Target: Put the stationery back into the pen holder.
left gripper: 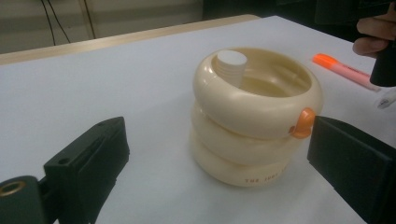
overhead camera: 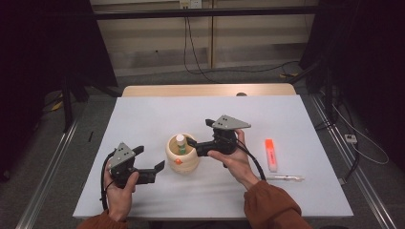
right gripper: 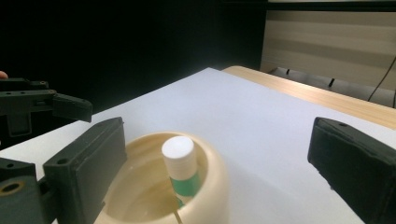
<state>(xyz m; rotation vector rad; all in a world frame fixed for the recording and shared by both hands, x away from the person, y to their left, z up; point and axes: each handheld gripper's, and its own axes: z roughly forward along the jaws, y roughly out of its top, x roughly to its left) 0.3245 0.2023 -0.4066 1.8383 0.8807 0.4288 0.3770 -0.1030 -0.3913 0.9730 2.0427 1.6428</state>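
- The right gripper (overhead camera: pixel 192 141) is held over the cream pot (overhead camera: pixel 182 155), fingers spread wide, so the glue stick (overhead camera: pixel 180 143) is left standing inside.
- The left gripper (overhead camera: pixel 154 164) is kept beside the pot, fingers spread, nothing pinched.

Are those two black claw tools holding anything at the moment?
No, nothing is held. The right gripper hangs with jaws wide over the cream holder, apart from the white-capped tube inside. The left gripper is open beside the holder.

Dim, soft overhead light; dark surroundings.
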